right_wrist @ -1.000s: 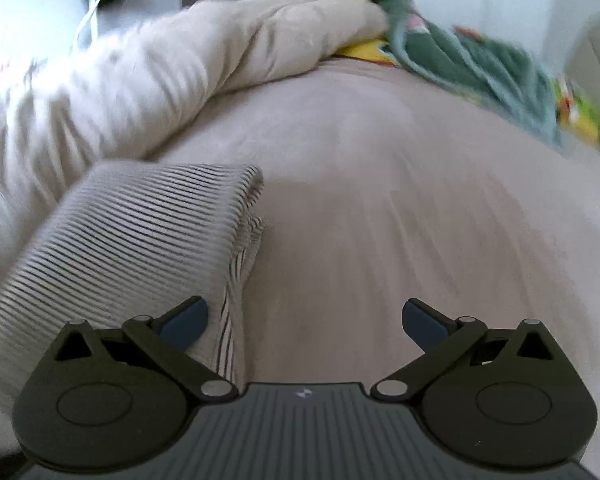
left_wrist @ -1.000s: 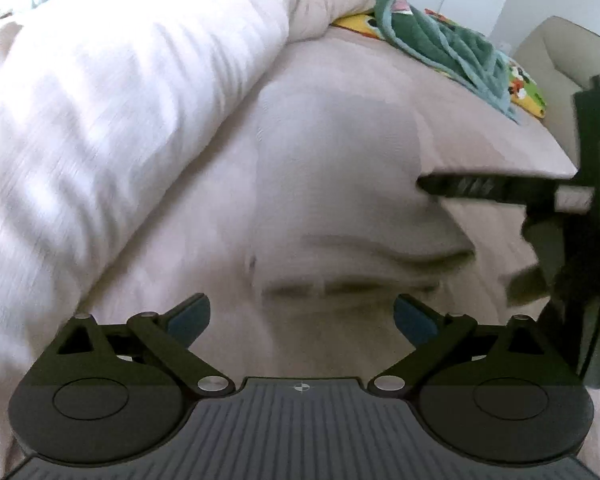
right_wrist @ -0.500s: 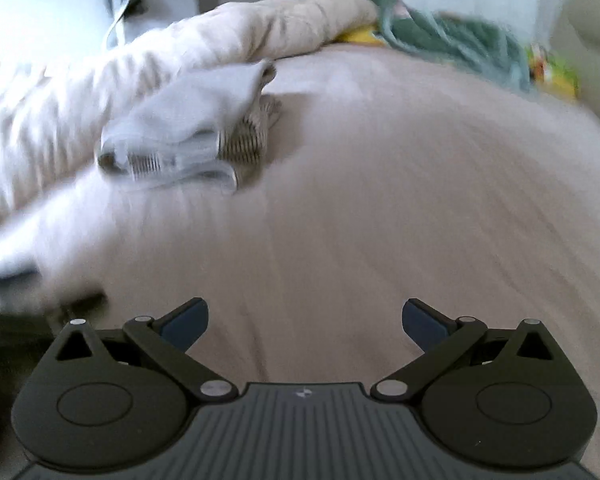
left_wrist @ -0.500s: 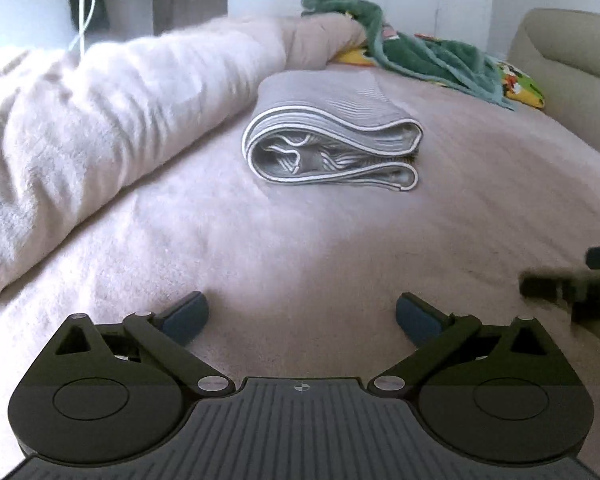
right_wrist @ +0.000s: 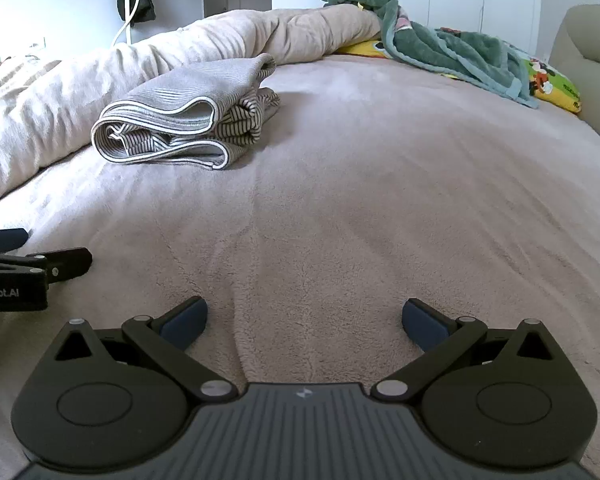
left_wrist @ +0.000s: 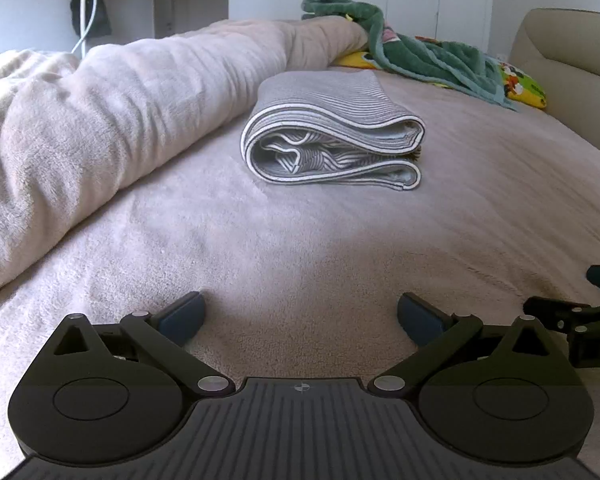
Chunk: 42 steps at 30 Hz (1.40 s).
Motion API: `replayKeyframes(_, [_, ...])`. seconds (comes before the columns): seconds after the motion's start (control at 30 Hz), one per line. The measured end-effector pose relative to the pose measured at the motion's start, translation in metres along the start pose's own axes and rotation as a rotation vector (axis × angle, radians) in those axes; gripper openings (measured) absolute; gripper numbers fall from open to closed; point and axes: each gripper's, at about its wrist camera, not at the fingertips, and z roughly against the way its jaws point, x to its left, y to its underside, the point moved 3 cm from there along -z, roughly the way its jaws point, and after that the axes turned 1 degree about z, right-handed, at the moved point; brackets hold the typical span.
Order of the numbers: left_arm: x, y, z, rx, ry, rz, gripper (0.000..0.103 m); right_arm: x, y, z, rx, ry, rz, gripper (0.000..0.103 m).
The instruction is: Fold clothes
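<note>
While lying low over the pinkish-beige fleece bed cover [left_wrist: 300, 240], left gripper [left_wrist: 300, 314] spread wide, blue-padded fingers [left_wrist: 180, 316] far apart with only bare fleece between them — nothing grasped. Same for the right gripper [right_wrist: 305, 316]: released, blue pads [right_wrist: 424, 322] splayed over the cover, nothing between. Side by side, each showing at the edge of the other's view — a black finger of the right one at the far right of the left wrist view, the left one's black body with white lettering at the far left of the right wrist view.

Well ahead of both, folded grey-and-white striped garment with white edging [left_wrist: 332, 136] resting on the cover in a compact stacked bundle, layered edges facing the cameras, apart from both grippers. From the right wrist view, seen to the left [right_wrist: 180, 116], its far side looser, with darker striped fabric bulging out. Just behind and to its left, long rumpled cream fleece duvet [left_wrist: 112, 112] heaped along the bed, close against the garment's far edge; whether touching, cannot tell.

Farther back, crumpled dark green towel with paler trim [left_wrist: 420, 56] draped over a yellow cartoon-print pillow [left_wrist: 528, 88]. At the right edge, beige padded headboard [left_wrist: 572, 60]. At the back left, dark clothing on a white stand [left_wrist: 88, 4] against the wall.
</note>
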Motion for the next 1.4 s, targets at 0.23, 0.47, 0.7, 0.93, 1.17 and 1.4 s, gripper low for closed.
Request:
replayKeyframes(0.23, [0.0008, -0.0006, -0.0011, 0.006, 0.000, -0.002, 0.103, 0.0011, -0.0003, -0.0029, 0.005, 0.005, 0.001, 0.103])
replayKeyframes(0.47, [0.0026, 0.0009, 0.0003, 0.002, 0.006, 0.007, 0.103, 0.0001, 0.0013, -0.0044, -0.010, 0.002, -0.010, 0.103])
replayKeyframes(0.7, [0.0011, 0.0007, 0.0004, 0.001, -0.002, -0.001, 0.103, 0.0014, 0.0026, -0.0033, -0.026, 0.009, -0.007, 0.103])
replayKeyframes(0.93, [-0.0003, 0.0005, 0.0001, 0.002, -0.008, -0.007, 0.103, 0.0008, 0.0020, -0.0030, -0.025, 0.010, -0.005, 0.103])
replayKeyframes(1.17, [-0.0006, -0.0006, -0.0020, 0.005, -0.012, -0.015, 0.103, 0.0044, 0.0018, -0.0012, -0.026, 0.033, 0.026, 0.103])
replayKeyframes(1.4, [-0.0002, 0.0009, -0.0005, 0.004, -0.012, -0.011, 0.103, 0.0049, 0.0018, -0.0012, -0.026, 0.038, 0.036, 0.103])
